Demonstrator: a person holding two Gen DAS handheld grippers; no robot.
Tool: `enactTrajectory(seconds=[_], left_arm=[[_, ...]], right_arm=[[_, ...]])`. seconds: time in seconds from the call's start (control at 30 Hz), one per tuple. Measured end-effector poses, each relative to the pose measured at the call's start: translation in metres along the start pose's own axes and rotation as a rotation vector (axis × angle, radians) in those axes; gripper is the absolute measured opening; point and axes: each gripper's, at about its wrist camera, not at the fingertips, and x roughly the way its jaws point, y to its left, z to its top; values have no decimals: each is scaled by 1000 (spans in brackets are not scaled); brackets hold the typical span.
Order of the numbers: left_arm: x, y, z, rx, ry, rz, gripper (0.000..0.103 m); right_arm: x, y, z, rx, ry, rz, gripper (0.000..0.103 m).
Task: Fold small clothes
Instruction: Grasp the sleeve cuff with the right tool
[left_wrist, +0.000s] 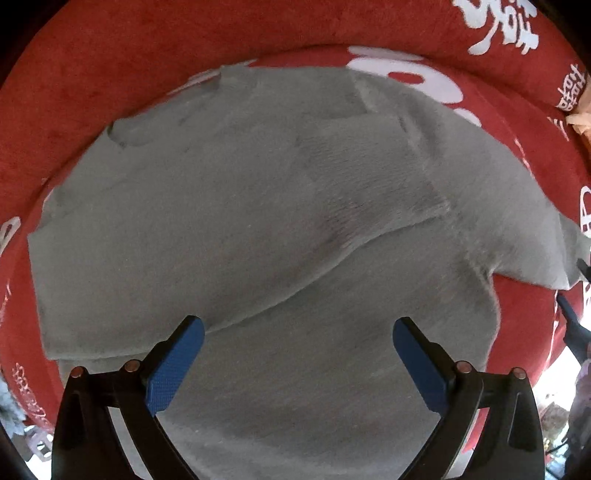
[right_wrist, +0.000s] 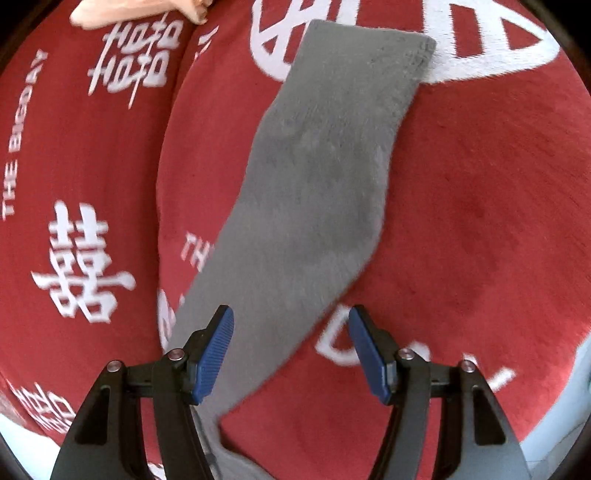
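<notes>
Sweater (left_wrist: 240, 206), grey, spread flat across the red cover (left_wrist: 110, 74), one sleeve (right_wrist: 325, 166) stretched toward its white-lettered edge. Left gripper (left_wrist: 297, 360) wide, empty, over the hem. Right gripper (right_wrist: 291, 349) wide, empty, astride the sleeve. Peach cloth (right_wrist: 122, 11) at the far edge.

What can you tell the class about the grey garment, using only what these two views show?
The grey garment is a soft, fuzzy knit top lying mostly flat on the red cloth with white lettering. One sleeve is folded across its body; the other sleeve stretches out over the red cloth, its cuff at the far end. Both the left gripper and right gripper are open over it, gripping nothing.
</notes>
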Motion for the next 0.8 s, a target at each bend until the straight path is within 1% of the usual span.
enactTrajectory(seconds=[0.07, 0.2, 0.23, 0.27, 0.3, 0.33, 0.37, 0.4, 0.47, 0.5, 0.57, 0.63, 0.7, 0.73, 0.8], left_arm=[[14, -9, 5, 12, -29, -5, 103], [43, -19, 13, 6, -52, -16, 103], [47, -22, 14, 2, -54, -19, 103], [56, -23, 17, -8, -57, -25, 103], [61, -23, 17, -14, -58, -31, 103], [64, -16, 16, -17, -56, -41, 103], [72, -15, 18, -22, -58, -51, 103], [76, -12, 18, -27, -64, -58, 103], [84, -4, 21, -46, -91, -54, 103], [85, 7, 10, -50, -99, -54, 103], [97, 16, 12, -65, -109, -63, 103], [101, 19, 16, -73, -128, -67, 103], [106, 29, 15, -81, -149, -50, 103], [110, 34, 16, -87, -156, -39, 103], [123, 51, 16, -113, -156, -31, 103]], right_arm=[[4, 1, 9, 33, -12, 35, 69], [9, 1, 21, 106, -30, 105, 69], [10, 1, 24, 128, -25, 144, 64], [12, 3, 24, 141, -21, 167, 57], [15, 5, 24, 152, -11, 187, 38], [18, 9, 24, 161, 6, 216, 19], [19, 11, 25, 163, 17, 244, 9], [20, 17, 24, 160, 30, 285, 6], [20, 28, 21, 133, 49, 346, 6], [20, 36, 19, 113, 63, 377, 6], [21, 59, 12, 54, 104, 451, 6], [24, 86, 2, -7, 152, 519, 6], [29, 114, -10, -74, 198, 562, 6], [33, 134, -20, -126, 231, 587, 6], [40, 163, -39, -201, 277, 610, 6]])
